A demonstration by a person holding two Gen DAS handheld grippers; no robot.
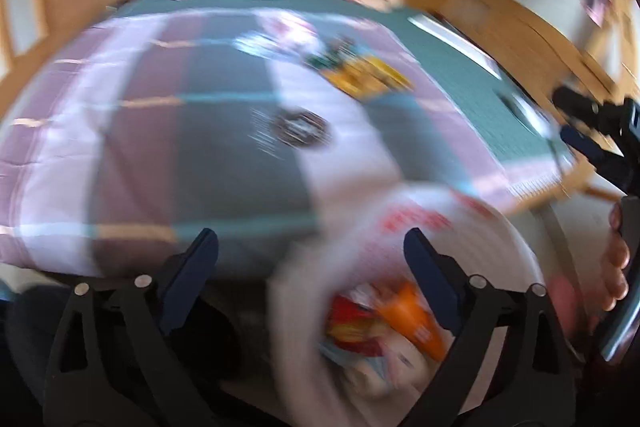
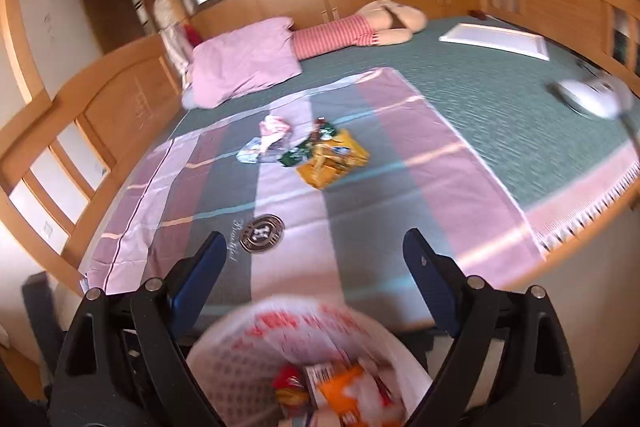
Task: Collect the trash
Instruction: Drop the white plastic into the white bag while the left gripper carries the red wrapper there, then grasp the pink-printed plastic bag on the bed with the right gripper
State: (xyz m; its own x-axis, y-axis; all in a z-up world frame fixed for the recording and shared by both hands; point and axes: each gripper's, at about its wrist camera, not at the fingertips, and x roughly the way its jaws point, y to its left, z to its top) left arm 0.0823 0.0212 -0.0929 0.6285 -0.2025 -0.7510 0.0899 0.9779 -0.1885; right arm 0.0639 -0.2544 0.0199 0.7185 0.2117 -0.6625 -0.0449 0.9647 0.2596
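A white plastic bag with red print (image 1: 400, 227) (image 2: 296, 331) hangs open below both grippers, with orange and red wrappers (image 2: 340, 387) inside. My left gripper (image 1: 311, 233) is open over the bag's rim and holds nothing. My right gripper (image 2: 315, 233) is also open and empty above the bag. On the striped blanket (image 2: 400, 147) farther back lie a yellow wrapper (image 2: 332, 159) (image 1: 368, 77), a green wrapper (image 2: 296, 153), a pink-white wrapper (image 2: 274, 127) and a clear one (image 2: 252, 153). The left wrist view is blurred.
A pink pillow (image 2: 248, 63) and a striped stuffed toy (image 2: 360, 27) lie at the head of the green mattress (image 2: 500, 99). A white flat board (image 2: 496, 39) rests at the far right. Wooden bed rails (image 2: 120, 99) run along the left. A hand (image 1: 616, 267) shows at the right.
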